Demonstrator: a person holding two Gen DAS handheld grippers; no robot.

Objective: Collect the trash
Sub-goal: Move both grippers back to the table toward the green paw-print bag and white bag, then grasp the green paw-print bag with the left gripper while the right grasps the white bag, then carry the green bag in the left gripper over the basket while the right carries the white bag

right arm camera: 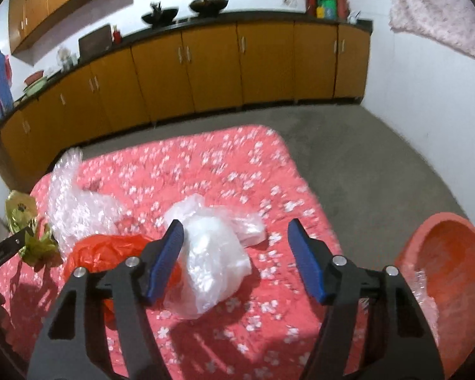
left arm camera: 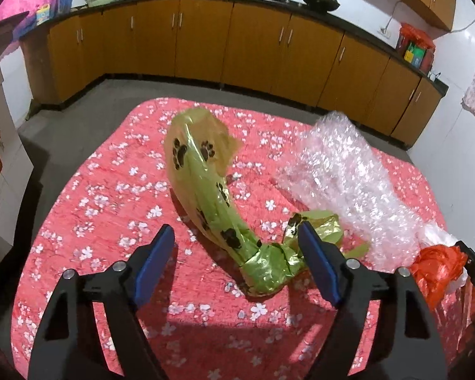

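The green paw-print wrapper [left arm camera: 218,209] lies between the left gripper's [left arm camera: 236,247] part-open fingers, unheld; close low on its crumpled end. The clear plastic bag [right arm camera: 212,253] sits between the right gripper's [right arm camera: 236,237] part-open, empty fingers, so pinch its bunched middle before carrying it to the orange tub [right arm camera: 449,272].

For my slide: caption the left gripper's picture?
Open left gripper reaching for green paw-print wrapper on red flowered cloth.
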